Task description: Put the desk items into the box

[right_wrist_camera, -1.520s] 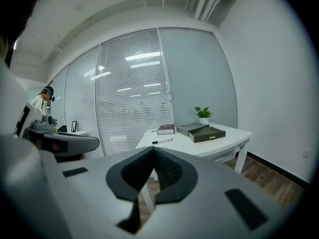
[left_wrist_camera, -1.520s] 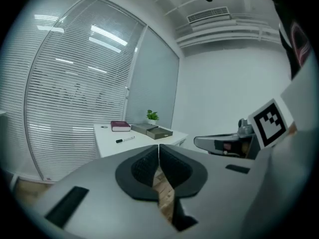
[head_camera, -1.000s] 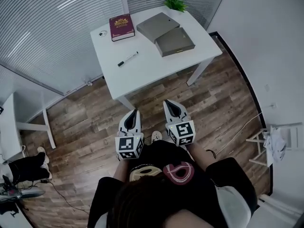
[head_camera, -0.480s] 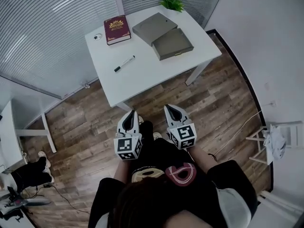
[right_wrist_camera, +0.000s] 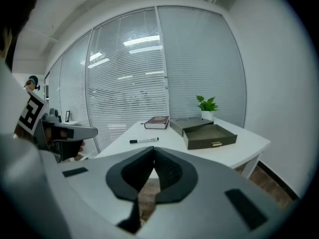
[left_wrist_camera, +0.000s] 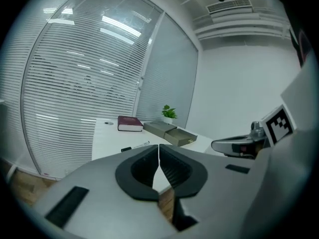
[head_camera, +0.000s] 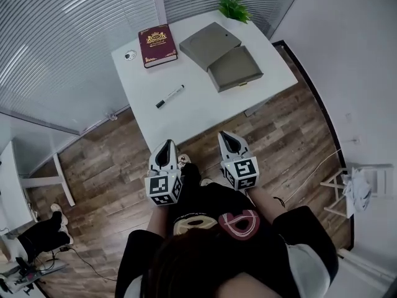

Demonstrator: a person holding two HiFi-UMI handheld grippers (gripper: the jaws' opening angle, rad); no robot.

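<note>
A white desk [head_camera: 205,107] stands ahead of me. On it lie a maroon book [head_camera: 158,45], a black-capped marker [head_camera: 170,96], a small round item [head_camera: 129,55], an open grey box [head_camera: 236,68] and its lid [head_camera: 209,45]. My left gripper [head_camera: 165,146] and right gripper [head_camera: 228,138] hover side by side over the floor just short of the desk's near edge, both shut and empty. In the left gripper view the jaws [left_wrist_camera: 159,151] meet below the marker [left_wrist_camera: 135,146]. The right gripper view has its jaws [right_wrist_camera: 153,153] touching, with the box [right_wrist_camera: 209,136] beyond.
A potted plant [head_camera: 234,8] sits at the desk's far corner. Blinds cover the glass wall behind. Another white table [head_camera: 12,179] is at the left, a small stand with cloth [head_camera: 360,185] at the right, and cables lie on the wooden floor at lower left.
Both grippers have come closer to the desk's near edge, and the desk sits larger and nearer in view. Both stay shut and empty.
</note>
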